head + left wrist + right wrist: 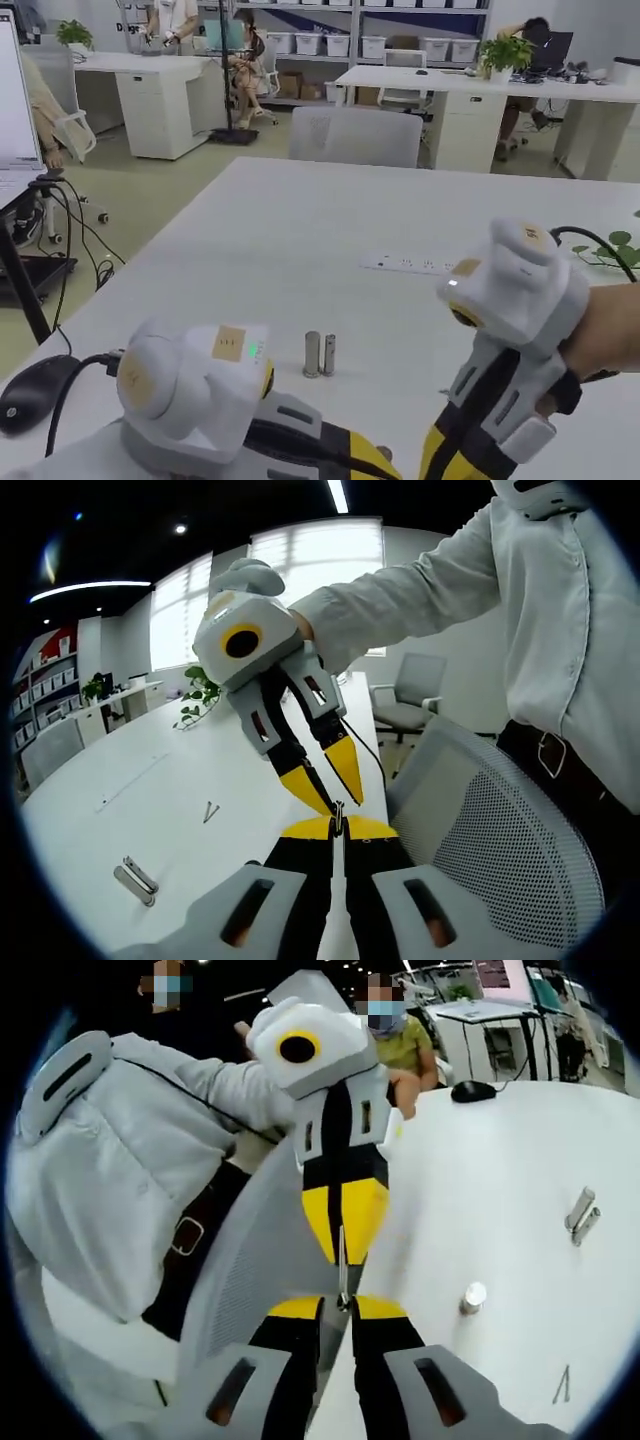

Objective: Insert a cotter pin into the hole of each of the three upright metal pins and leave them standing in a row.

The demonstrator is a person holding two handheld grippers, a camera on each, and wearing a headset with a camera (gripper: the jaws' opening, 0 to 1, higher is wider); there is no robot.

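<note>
You are pinching a cotter pin (342, 1260) in your left hand-held gripper (338, 832). Its jaws are pressing together on the thin wire, which is sticking out past the yellow tips. Your right hand-held gripper (340, 1308) is facing it tip to tip, with its jaws standing only narrowly apart and the free end of the cotter pin sitting in the gap between them. I cannot tell whether either tip is touching the wire. You are holding both up in the air by the near edge of the white bench (300, 230).

Two metal pins (320, 355) are standing upright just beside each other on the bench, ahead of the grippers. A third metal pin (472, 1297) is standing apart from that pair, nearer to you. A spare cotter pin (210, 811) is lying flat on the bench, well apart from the pair.
</note>
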